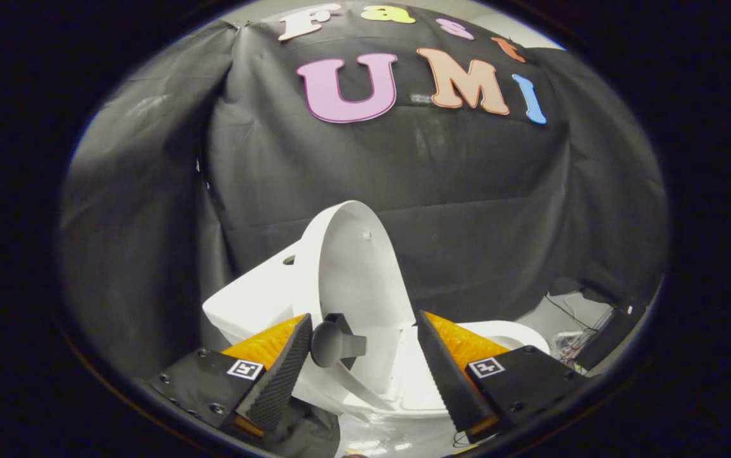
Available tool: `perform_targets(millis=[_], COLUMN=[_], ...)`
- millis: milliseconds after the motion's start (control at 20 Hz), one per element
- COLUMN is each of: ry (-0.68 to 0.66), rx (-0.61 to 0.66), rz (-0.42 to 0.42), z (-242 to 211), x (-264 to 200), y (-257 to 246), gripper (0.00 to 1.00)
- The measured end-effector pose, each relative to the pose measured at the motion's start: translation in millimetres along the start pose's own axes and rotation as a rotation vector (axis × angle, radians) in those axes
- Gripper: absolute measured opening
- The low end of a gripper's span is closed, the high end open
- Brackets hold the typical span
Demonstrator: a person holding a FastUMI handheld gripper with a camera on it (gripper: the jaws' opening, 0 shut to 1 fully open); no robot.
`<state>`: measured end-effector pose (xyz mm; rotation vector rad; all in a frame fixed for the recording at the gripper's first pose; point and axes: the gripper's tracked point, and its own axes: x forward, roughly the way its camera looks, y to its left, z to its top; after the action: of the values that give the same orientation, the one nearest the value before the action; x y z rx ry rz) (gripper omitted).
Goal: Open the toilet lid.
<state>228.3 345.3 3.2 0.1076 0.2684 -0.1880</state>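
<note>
White plastic lid (355, 273) stands raised near upright over the bowl (505, 334), just ahead of my gripper (362, 356) — fingers spread, gripping nothing — I'd nudge its knob (333, 343) gently back, no slam.

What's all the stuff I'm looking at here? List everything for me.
Toilet: one, white, ahead of the jaws, in front of the black cloth wall.
Lid: one, white, raised nearly upright, just beyond the fingers.
Knob: one, dark grey, fixed near the lid's lower edge, between the fingers, close to the left one.
Seat: one, white, lying flat beyond the right finger.
Cloth wall: one, black, behind and around the toilet.
Cables: a tangle, mixed colours, on the floor to the right of the toilet.
Gripper: one, jaws open, fingers either side of the lid's lower part, pressing on nothing.
</note>
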Motion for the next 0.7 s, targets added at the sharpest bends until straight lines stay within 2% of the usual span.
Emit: perform_targets(millis=[350, 700], ry=[-0.089, -0.083], rx=[0.009, 0.016], rz=[-0.039, -0.058], z=[27.8, 30.8], x=[-25.2, -37.2], y=[-37.6, -76.0], gripper=[1.00, 0.99])
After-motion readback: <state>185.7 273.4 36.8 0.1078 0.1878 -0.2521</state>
